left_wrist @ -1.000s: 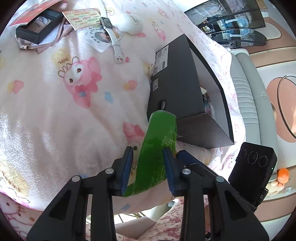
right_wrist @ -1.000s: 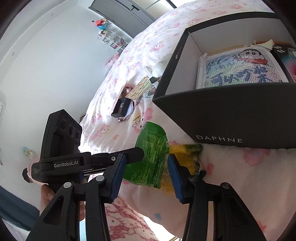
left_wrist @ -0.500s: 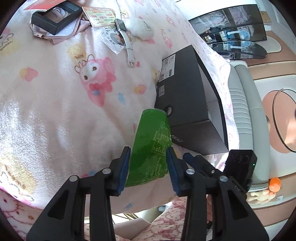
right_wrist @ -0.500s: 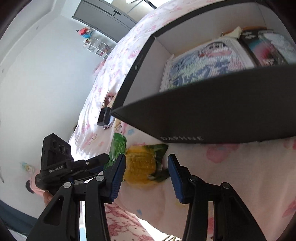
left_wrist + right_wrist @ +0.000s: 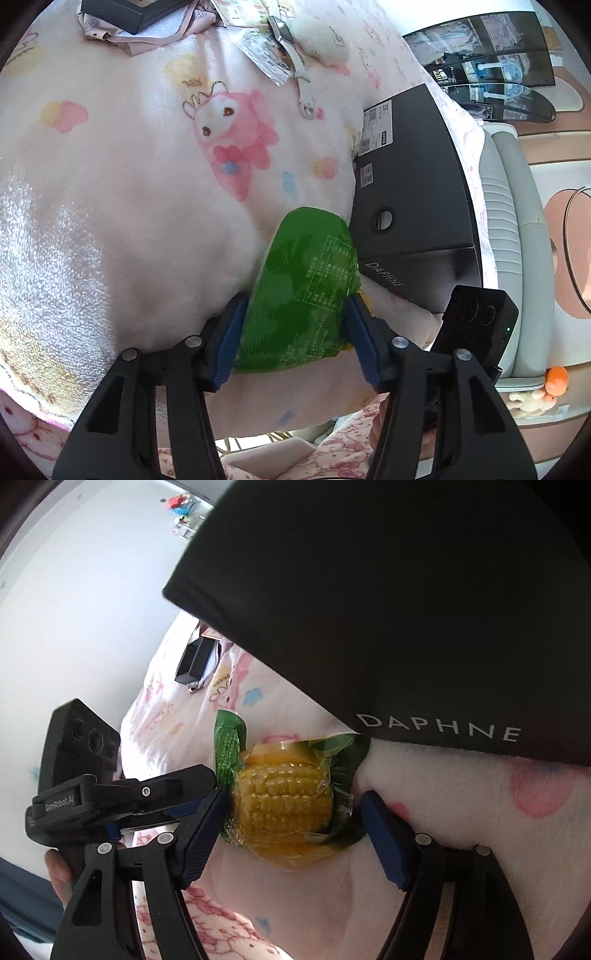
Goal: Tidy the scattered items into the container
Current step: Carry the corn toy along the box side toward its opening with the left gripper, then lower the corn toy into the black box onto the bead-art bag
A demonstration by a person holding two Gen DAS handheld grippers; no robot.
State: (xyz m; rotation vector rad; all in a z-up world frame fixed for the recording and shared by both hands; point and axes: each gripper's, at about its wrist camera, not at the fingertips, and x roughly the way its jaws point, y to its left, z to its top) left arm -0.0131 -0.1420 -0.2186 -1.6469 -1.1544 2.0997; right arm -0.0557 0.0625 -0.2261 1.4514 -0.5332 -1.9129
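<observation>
Since a second ago my fingers on both sides have been spreading, and the corn packet that my left gripper held up off the blanket now lies down on it, just in front of the black shoebox and touching its near bottom corner. My left fingers stand apart on either side of the packet, close along its edges but no longer squeezing it. My right gripper has opened as wide as it goes, and its fingers bracket the cob end of the packet with a clear gap on the right side; the left one sits right against the wrapper, and I cannot tell whether it touches. In the left wrist view the packet's long axis runs away from me, its rounded far end pointing up the bed, tilted slightly toward the box. From this side it is a glossy green back with a panel of fine white print. In the right wrist view the same packet shows a clear vacuum-sealed window over a short yellow cob lying crosswise, green film folded up at its left end and tucked under the box edge marked DAPHNE at its right.
</observation>
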